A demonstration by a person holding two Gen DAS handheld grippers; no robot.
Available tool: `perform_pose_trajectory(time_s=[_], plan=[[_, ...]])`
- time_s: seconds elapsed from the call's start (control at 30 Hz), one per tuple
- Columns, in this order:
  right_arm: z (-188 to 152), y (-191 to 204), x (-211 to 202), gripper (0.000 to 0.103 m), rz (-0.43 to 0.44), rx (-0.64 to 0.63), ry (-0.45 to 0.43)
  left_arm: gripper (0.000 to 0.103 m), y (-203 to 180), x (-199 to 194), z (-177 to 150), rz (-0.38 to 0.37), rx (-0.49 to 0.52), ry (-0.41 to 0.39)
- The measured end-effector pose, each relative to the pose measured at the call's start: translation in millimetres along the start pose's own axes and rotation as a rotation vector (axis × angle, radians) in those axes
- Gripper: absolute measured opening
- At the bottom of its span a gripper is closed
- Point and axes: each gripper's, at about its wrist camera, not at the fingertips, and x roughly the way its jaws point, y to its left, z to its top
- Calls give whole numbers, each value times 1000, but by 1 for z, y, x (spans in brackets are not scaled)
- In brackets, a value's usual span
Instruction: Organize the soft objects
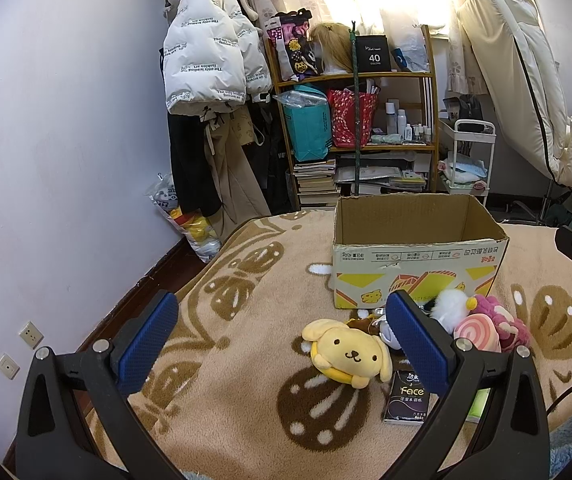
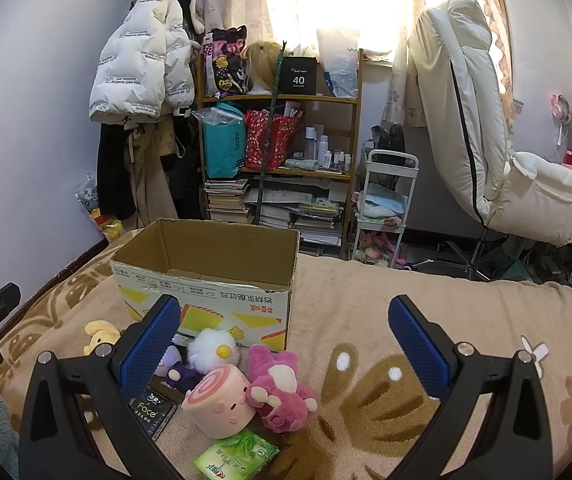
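An open cardboard box [image 1: 418,256] stands on the tan blanket; it also shows in the right wrist view [image 2: 205,280]. Before it lie soft toys: a yellow dog plush [image 1: 348,354] [image 2: 99,334], a white fluffy duck [image 2: 213,350] [image 1: 452,306], a pink swirl roll plush [image 2: 219,400] [image 1: 478,336], a pink bear [image 2: 279,386] [image 1: 512,326] and a purple doll [image 2: 175,368]. My left gripper [image 1: 281,344] is open and empty, left of the dog plush. My right gripper [image 2: 283,350] is open and empty, above the pink bear.
A black tissue pack [image 1: 408,396] [image 2: 151,406] and a green tissue pack [image 2: 235,458] lie among the toys. Behind the bed stand a cluttered shelf [image 2: 281,152], hanging coats [image 1: 209,60], a white cart [image 2: 386,208] and a cream chair [image 2: 482,140].
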Motion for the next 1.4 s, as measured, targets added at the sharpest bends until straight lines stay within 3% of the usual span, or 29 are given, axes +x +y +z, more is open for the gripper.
perform_pose_trajectory(time_s=[0.97, 1.4], plan=[[-1, 4, 1, 103, 2, -6, 3, 102, -1, 3, -2, 3, 15, 5], [-2, -3, 17, 103, 9, 4, 87, 102, -8, 25, -3, 13, 55, 90]])
